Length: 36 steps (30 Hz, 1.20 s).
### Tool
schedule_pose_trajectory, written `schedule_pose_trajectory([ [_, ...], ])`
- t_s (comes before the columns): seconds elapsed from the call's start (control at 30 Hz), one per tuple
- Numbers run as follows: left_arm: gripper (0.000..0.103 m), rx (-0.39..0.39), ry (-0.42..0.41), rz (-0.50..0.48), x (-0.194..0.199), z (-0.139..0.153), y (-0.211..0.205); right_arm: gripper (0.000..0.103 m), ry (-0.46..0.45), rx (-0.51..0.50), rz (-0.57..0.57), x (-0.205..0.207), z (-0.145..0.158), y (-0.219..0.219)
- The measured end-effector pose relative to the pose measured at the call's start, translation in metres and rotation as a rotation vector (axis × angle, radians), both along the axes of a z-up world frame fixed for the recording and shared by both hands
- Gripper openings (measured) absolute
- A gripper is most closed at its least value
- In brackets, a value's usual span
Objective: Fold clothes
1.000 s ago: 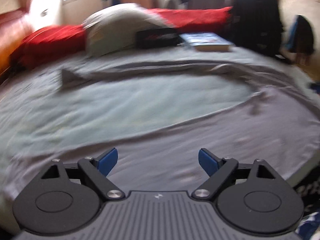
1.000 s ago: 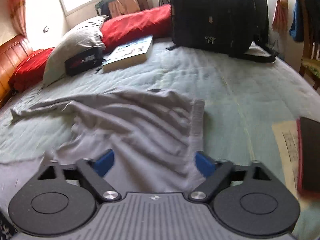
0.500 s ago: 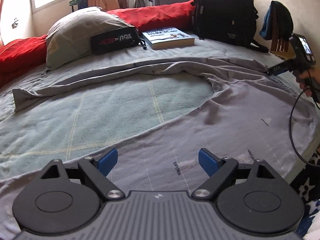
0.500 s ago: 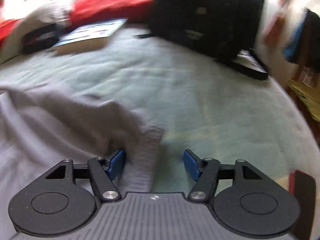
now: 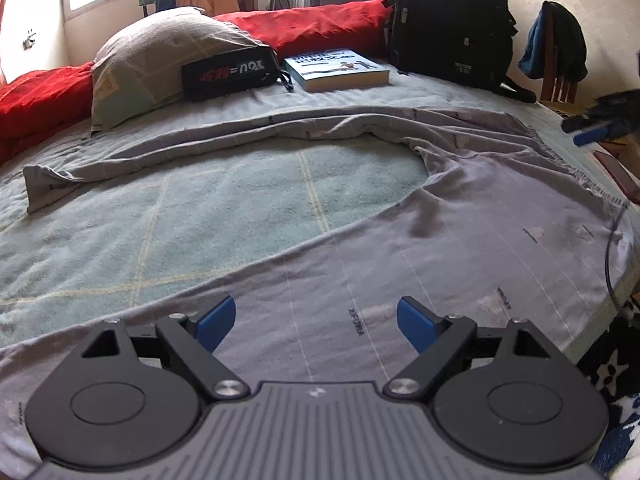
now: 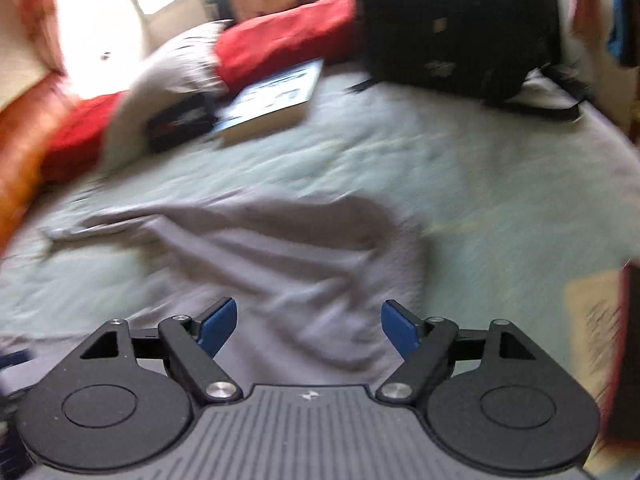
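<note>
A grey garment point(image 5: 460, 240) lies spread on the bed; one long part curves away to the far left and its broad part covers the near side. My left gripper point(image 5: 316, 320) hovers over that near part, open, with nothing between its blue pads. The blurred right wrist view shows the garment's rumpled end point(image 6: 280, 256) just ahead of my right gripper point(image 6: 306, 324). Its jaws are opening, and the cloth lies below them, not pinched. The right gripper also shows at the far right edge of the left wrist view point(image 5: 592, 134).
The bed has a pale green checked sheet point(image 5: 200, 208). At its far side are a grey pillow point(image 5: 160, 56), a black pouch point(image 5: 228, 72), a book point(image 5: 336, 68), a black backpack point(image 5: 448, 24) and red cushions point(image 5: 328, 20). A dark red-edged object point(image 6: 628, 340) lies at the right edge.
The right gripper narrowed over the garment's edge, then widened again and swung back toward the cloth. The left gripper shifted at first, then stayed still and open.
</note>
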State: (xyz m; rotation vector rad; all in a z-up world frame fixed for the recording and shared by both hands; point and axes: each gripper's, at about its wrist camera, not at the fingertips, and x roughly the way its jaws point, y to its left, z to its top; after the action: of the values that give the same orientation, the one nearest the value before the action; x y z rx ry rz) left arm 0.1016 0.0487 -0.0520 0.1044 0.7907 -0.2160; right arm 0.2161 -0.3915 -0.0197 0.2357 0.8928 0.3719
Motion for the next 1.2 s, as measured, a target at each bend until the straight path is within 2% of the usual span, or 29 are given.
schedule_pose_trajectory([
  [0.1, 0.088, -0.013, 0.010, -0.012, -0.003, -0.005, 0.000, 0.086, 0.053, 0.056, 0.038, -0.023, -0.011, 0.014],
  [0.23, 0.088, 0.011, 0.049, 0.003, -0.007, -0.018, 0.001, 0.086, 0.109, -0.016, -0.015, -0.045, -0.039, 0.020],
  [0.33, 0.088, 0.023, 0.068, 0.021, -0.013, -0.025, 0.005, 0.086, 0.062, -0.138, -0.070, -0.067, -0.044, 0.026],
  [0.53, 0.088, -0.015, 0.041, 0.015, -0.023, -0.016, 0.006, 0.094, -0.011, -0.077, -0.049, -0.095, -0.036, 0.053],
  [0.7, 0.088, -0.040, 0.060, 0.034, -0.031, -0.023, 0.022, 0.097, 0.042, -0.085, -0.038, -0.097, -0.056, 0.076],
  [0.8, 0.088, -0.042, 0.042, 0.057, -0.041, -0.012, 0.048, 0.103, 0.031, -0.115, -0.035, -0.102, -0.057, 0.083],
  [0.87, 0.088, -0.020, 0.017, 0.103, -0.043, -0.004, 0.072, 0.103, 0.037, -0.125, -0.040, -0.103, -0.057, 0.085],
  [1.0, 0.088, 0.042, -0.006, 0.278, -0.038, 0.002, 0.135, 0.103, 0.041, -0.129, -0.056, -0.102, -0.061, 0.087],
  [1.2, 0.090, 0.034, 0.053, 0.468, -0.034, -0.025, 0.212, 0.103, 0.028, -0.205, -0.049, -0.104, -0.063, 0.098],
])
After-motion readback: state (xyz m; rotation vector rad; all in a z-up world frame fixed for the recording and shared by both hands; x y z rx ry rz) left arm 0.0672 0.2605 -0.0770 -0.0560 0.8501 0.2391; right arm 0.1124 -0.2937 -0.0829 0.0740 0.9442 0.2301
